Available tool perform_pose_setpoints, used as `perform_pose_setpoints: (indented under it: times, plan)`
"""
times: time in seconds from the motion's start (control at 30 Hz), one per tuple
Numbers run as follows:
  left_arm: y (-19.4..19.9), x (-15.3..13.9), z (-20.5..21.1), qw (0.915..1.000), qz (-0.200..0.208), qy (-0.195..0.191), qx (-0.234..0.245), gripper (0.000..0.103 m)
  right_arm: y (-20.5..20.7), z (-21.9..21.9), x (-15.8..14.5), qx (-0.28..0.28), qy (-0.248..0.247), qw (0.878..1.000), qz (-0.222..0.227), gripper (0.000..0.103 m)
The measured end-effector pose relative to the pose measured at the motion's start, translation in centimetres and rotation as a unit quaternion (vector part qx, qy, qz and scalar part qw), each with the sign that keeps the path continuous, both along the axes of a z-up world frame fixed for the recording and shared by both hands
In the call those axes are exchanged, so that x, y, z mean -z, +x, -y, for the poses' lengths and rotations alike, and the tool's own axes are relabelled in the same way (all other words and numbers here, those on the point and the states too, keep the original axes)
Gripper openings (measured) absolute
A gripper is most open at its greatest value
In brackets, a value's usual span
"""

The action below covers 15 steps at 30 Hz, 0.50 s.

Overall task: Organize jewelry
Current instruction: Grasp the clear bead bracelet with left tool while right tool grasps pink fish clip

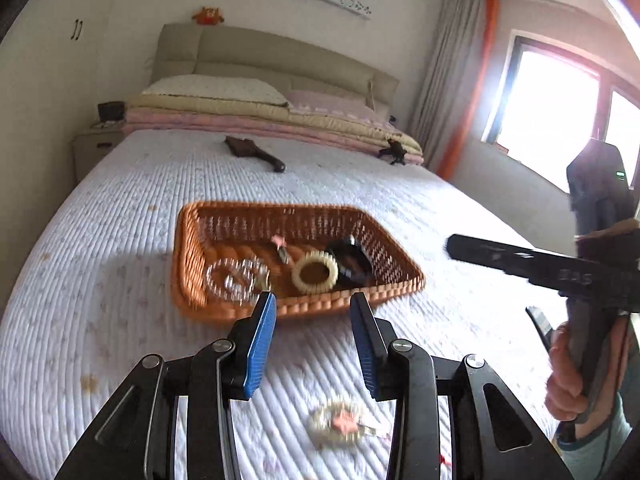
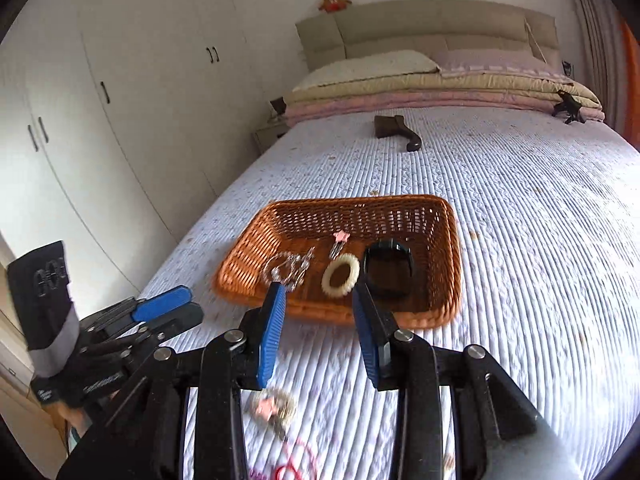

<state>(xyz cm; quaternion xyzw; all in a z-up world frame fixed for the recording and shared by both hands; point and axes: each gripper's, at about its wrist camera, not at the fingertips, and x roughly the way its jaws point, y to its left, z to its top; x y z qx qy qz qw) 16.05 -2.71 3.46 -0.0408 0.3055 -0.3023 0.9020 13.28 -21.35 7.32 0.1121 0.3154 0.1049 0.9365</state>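
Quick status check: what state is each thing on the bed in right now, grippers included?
Basket: on bed, holding four pieces.
Cream bracelet: in basket.
Black watch: in basket.
Clear bead bracelet: in basket.
Star hair clip: in basket.
Star clip and bracelet: on bed, outside basket.
Left hand-held gripper: open, empty.
Right hand-held gripper: open, empty.

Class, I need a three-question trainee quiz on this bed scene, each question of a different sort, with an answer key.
1. True or false: the cream ring bracelet lies inside the wicker basket.
2. Which item lies on the bedspread, outside the basket? A) the black watch B) the pink star clip on a pearly bracelet C) the clear bead bracelet
3. Fill in: nothing is held between the pads of the left tool or the right tool; both stand ____.

Key: 1 true; 2 B; 3 open.
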Motion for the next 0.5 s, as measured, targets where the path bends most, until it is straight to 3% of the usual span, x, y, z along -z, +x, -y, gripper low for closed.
perform_pose_setpoints:
  times: [0.17,0.33,0.5]
  plan:
    - [-1.3,2.6,-0.5,0.9987,-0.05,0.006,-0.011,0.039,-4.2,-1.5,3.6,-0.035,0.019,0.999,-0.007,0.038]
    - [-1.0,5.9,-0.2,0.9953,-0.095,0.013,-0.013,0.039,-4.1,-3.8,7.6,-0.076,0.004,0.996,-0.049,0.038]
    - [0.1,7.8,-0.1,0.9913,-0.13,-0.019,-0.007,0.039,-3.8,-5.6,9.5,-0.104,-0.025,0.992,-0.07,0.038]
